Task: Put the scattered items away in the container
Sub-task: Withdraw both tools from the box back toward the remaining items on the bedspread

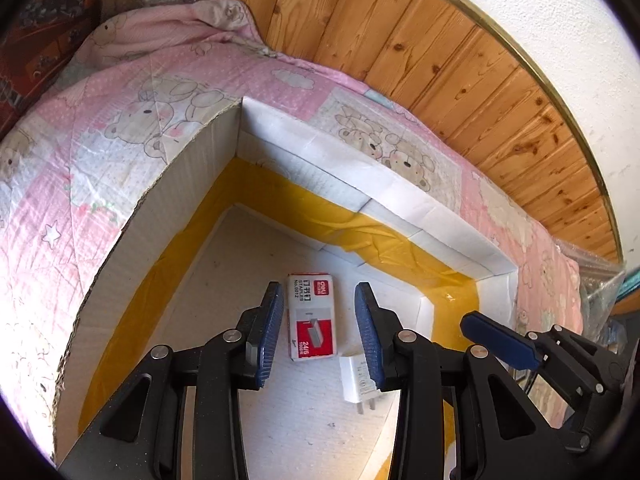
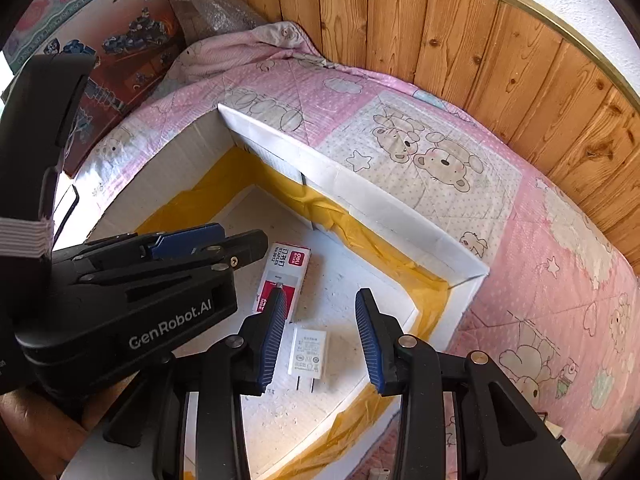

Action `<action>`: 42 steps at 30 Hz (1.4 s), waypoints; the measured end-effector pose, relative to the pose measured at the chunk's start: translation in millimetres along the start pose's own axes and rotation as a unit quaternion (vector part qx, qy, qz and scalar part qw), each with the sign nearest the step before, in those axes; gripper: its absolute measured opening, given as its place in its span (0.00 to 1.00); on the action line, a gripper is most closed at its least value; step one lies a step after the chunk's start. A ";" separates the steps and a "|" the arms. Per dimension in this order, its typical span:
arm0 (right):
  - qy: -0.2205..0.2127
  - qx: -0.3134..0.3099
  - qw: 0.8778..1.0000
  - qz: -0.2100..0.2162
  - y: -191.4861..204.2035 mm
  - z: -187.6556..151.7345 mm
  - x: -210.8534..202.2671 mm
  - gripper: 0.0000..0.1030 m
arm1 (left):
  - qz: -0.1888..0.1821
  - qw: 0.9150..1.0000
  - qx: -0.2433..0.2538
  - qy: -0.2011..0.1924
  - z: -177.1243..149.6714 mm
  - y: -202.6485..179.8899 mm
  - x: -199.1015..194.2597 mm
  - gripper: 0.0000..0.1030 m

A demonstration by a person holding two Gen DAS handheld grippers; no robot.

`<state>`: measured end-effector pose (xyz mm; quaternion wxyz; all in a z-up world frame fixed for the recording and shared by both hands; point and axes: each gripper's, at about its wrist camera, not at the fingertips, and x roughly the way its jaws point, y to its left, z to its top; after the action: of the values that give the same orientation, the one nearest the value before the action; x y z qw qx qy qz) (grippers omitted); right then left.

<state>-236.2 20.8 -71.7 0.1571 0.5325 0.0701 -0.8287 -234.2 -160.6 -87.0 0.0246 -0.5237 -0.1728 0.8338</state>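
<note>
Left black gripper with blue ribbed pads [image 1: 316, 332] hanging over the open white cardboard box with yellow tape along its inner seams [image 1: 200, 168], jaws spread wide with nothing between them. Directly below that gap, flat on the box floor, a small red-and-white carton of staples [image 1: 310, 316], label facing up. Just beside the carton's near end, apart from it by a sliver of floor, a white plastic USB wall charger with two metal prongs [image 1: 358, 378], partly hidden behind the pad [image 1: 370, 340] on the right side of the left wrist view. Right black gripper with matching blue pads [image 2: 320, 340] likewise poised over the same box [image 2: 360, 200], jaws also wide and empty, the charger [image 2: 307, 354] lying flat on the floor beneath the gap and nearer the pad [image 2: 274, 336] on the left of that view, printed face up, prongs pointing toward the camera. Staple carton [image 2: 282, 276] further in, tilted slightly, its near corner covered by the same pad. Left gripper [image 2: 188, 240] visible from the right wrist camera as a black body marked GenRobot.AI, reaching across the box from the left; right gripper's blue pad [image 1: 500, 340] poking into the left wrist view near the box's corner. Box resting on a pink quilted blanket printed with teddy bears [image 2: 440, 160], backed by an orange-brown wooden plank wall [image 2: 440, 20]. Colourful printed toy box [image 2: 112, 32] leaning at the blanket's far left edge, crumpled bubble wrap [image 2: 212, 4] beside it.
</note>
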 end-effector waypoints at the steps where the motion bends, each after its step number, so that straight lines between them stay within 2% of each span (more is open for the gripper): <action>1: -0.009 -0.001 1.000 0.000 -0.8 -4.5 -5.2 0.37 | 0.000 1.000 0.005 -0.002 -1.6 -3.0 -4.5 0.38; 10: -0.099 0.000 0.994 0.050 -1.0 -50.1 -64.3 0.37 | 0.023 0.998 0.051 -0.027 -25.0 -25.1 -47.1 0.38; 17: -0.175 0.015 0.980 0.096 2.8 -94.3 -117.4 0.37 | 0.040 0.994 0.095 -0.045 -59.0 -41.5 -79.3 0.38; 22: -0.207 0.033 0.971 0.117 -11.5 -134.3 -156.0 0.37 | 0.024 0.988 0.143 -0.047 -92.3 -68.4 -99.6 0.38; 25: -0.218 0.048 0.969 0.104 -29.0 -161.0 -172.8 0.37 | 0.002 0.983 0.179 -0.041 -115.9 -90.0 -108.5 0.38; 30: -0.182 0.110 0.975 0.060 -66.9 -203.5 -173.9 0.37 | -0.048 0.977 0.208 0.006 -156.3 -121.3 -101.7 0.38; 33: -0.144 0.140 0.978 0.050 -89.2 -219.2 -157.6 0.37 | -0.045 0.972 0.229 0.029 -177.9 -138.9 -89.6 0.38; 38: -0.093 0.108 0.990 0.003 -97.2 -229.0 -122.2 0.37 | -0.030 0.964 0.257 0.060 -205.2 -156.6 -65.0 0.38; 42: -0.065 0.069 0.995 -0.028 -94.9 -231.6 -92.8 0.37 | -0.014 0.962 0.259 0.085 -215.3 -151.1 -41.8 0.38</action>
<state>-33.1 193.0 -90.6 0.1012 0.4852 0.0171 -0.8683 -46.7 28.5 -87.8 0.1857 -0.5662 0.0447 0.8019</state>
